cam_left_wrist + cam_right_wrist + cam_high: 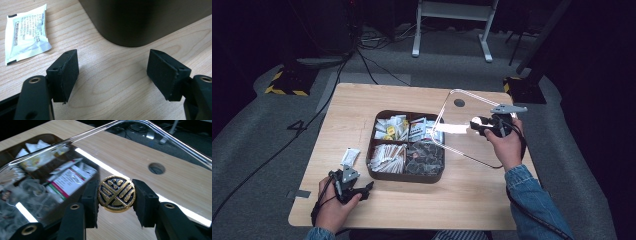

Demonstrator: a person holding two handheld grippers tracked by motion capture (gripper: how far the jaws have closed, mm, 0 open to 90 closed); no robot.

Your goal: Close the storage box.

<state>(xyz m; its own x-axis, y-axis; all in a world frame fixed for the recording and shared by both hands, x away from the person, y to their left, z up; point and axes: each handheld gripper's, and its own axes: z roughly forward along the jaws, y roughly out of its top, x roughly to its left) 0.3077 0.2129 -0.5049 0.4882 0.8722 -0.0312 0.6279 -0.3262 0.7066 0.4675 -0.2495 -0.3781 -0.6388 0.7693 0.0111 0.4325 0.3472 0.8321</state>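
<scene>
Right hand-held gripper: pinching gold-and-black round knob of clear lid, tilted beside brown compartment tray.
Left hand-held gripper: spread over bare bench.
White sachet: print unreadable.

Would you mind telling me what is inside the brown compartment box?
The box holds paper sachets in its far sections, sticks at near left and clear-wrapped items at near right. The raised clear lid partly hides the far-right section.
</scene>
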